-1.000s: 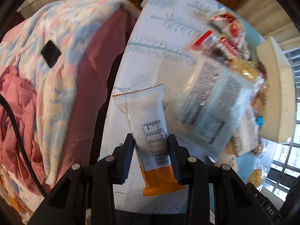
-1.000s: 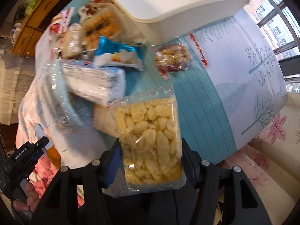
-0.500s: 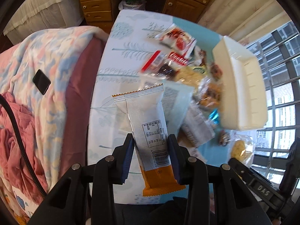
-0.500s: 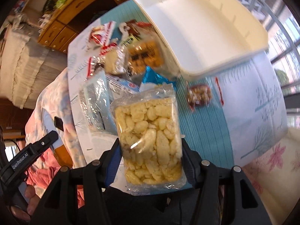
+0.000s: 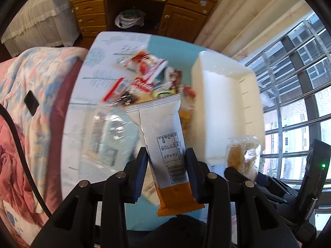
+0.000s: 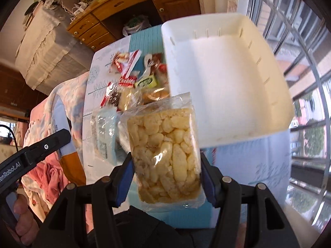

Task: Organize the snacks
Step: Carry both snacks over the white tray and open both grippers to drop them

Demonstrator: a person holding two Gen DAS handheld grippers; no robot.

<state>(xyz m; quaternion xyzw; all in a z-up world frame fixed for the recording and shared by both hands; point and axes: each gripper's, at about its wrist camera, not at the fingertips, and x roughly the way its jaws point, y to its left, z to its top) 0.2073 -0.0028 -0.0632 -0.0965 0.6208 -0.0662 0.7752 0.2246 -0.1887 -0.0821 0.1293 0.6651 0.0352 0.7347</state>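
Far left, a pink and blue patterned blanket [image 5: 41, 86] lies rumpled beside the counter [image 5: 99, 66], a small black rectangular object [image 5: 31, 102] resting on it. On the counter's white and teal tree-print cloth, a heap of mixed snack packets [image 5: 144, 82] – red and white wrappers, clear bags, a pale blue pack [image 5: 111, 132] – sits jumbled just left of the white rectangular plastic bin [image 5: 227, 111].

The left gripper [image 5: 166, 165] is up above the counter, blue-padded jaws clamped tight on a silver and orange foil snack bar wrapper [image 5: 163, 142]; the bar stands upright between the pads, barcode facing the camera, orange end hanging below the jaws, its top edge in front of the snack heap.

Over to the right gripper [image 6: 166, 175]: jaws closed around a clear plastic bag of pale yellow puffed snacks [image 6: 165, 150], pads pressing both long sides. The bag is held in the air, in front of the bin's near left corner. In this view the bin [image 6: 227, 78] shows a bare white floor and slotted walls.

At the left edge of the right wrist view, a hand [image 6: 22, 217] grips the black handle of the left gripper, the orange end of the bar just visible beside it. Behind the counter stands a wooden chest of drawers [image 5: 144, 6]; barred windows [image 5: 300, 103] fill the right
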